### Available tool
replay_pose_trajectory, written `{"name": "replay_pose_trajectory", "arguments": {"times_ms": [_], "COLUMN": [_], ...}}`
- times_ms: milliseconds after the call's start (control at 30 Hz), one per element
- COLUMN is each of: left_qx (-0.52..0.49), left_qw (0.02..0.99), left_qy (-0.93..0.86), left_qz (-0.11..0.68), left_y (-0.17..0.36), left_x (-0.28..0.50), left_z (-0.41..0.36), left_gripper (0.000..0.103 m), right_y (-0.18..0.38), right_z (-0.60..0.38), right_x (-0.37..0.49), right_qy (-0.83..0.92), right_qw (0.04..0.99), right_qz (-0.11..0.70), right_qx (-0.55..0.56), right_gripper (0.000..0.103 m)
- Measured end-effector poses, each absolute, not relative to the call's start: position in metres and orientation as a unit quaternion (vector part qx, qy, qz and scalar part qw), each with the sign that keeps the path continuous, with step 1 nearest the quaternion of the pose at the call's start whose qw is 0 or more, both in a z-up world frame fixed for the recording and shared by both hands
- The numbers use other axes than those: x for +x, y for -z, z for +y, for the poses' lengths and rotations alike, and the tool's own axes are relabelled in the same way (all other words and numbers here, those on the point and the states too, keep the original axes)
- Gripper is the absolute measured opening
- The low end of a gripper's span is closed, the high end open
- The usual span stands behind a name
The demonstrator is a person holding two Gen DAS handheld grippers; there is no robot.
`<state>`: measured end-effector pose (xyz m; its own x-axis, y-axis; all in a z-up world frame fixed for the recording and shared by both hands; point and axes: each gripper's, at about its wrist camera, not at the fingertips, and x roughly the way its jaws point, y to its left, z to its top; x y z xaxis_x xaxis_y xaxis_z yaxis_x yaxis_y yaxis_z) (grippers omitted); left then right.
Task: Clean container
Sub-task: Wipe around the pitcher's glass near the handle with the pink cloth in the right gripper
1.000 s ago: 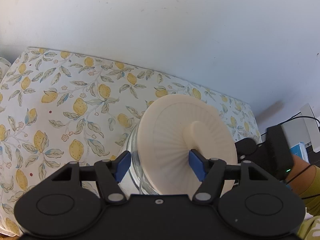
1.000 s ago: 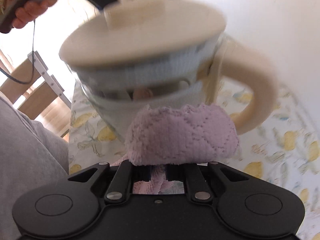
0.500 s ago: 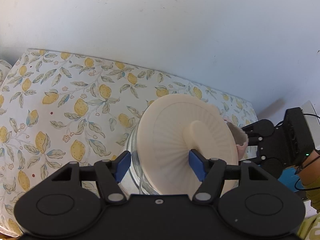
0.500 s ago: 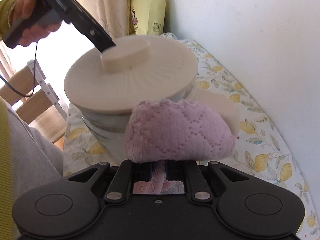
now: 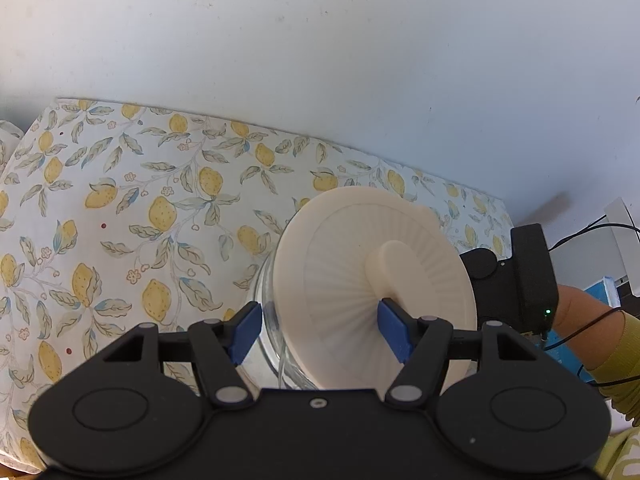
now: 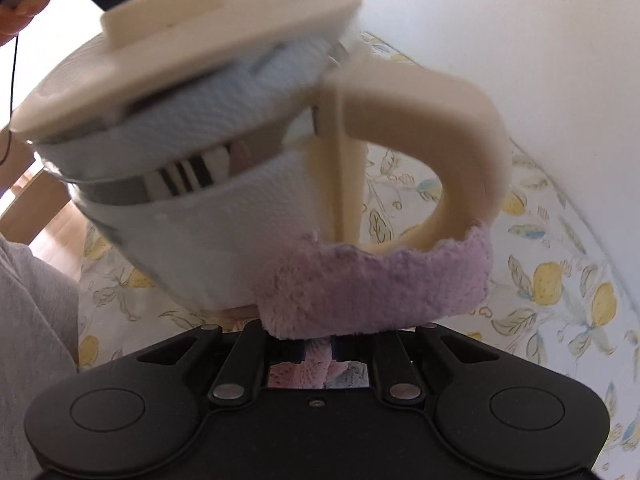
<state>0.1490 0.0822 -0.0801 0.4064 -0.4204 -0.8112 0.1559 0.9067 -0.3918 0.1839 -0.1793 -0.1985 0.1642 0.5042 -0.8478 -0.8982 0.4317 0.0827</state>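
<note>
A: Two pads of the left gripper (image 5: 320, 330) clamp the jug (image 5: 276, 320) across its lid (image 5: 376, 288). The jug stands tilted on the lemon cloth (image 5: 120, 220). If that grip slips, I think the jug topples.

B: Right gripper (image 6: 316, 350), fingers together on the rag (image 6: 376, 288), presses below the handle (image 6: 432, 152). The wall (image 6: 520, 40) sits close behind the jug, with more room on its near side.

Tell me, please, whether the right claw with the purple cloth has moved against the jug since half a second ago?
Yes. The right claw has dropped: its purple cloth, earlier level with the jug's lid, now sits low by the handle.
</note>
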Motion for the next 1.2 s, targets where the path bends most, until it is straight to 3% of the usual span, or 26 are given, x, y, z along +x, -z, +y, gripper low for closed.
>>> {"name": "replay_pose_trajectory", "arguments": {"times_ms": [600, 1200], "left_qx": [-0.12, -0.125], "left_qw": [0.83, 0.83], "left_qy": [0.172, 0.164], "left_qz": [0.517, 0.518], "left_y": [0.08, 0.08], "left_x": [0.15, 0.149], "left_z": [0.083, 0.082], "left_gripper": [0.07, 0.071], "right_y": [0.133, 0.216], "right_z": [-0.188, -0.174], "right_x": [0.174, 0.195], "right_qy": [-0.48, -0.443], "right_qw": [0.763, 0.749], "right_qz": [0.377, 0.451], "right_qx": [-0.212, -0.199], "right_gripper": [0.014, 0.014]}}
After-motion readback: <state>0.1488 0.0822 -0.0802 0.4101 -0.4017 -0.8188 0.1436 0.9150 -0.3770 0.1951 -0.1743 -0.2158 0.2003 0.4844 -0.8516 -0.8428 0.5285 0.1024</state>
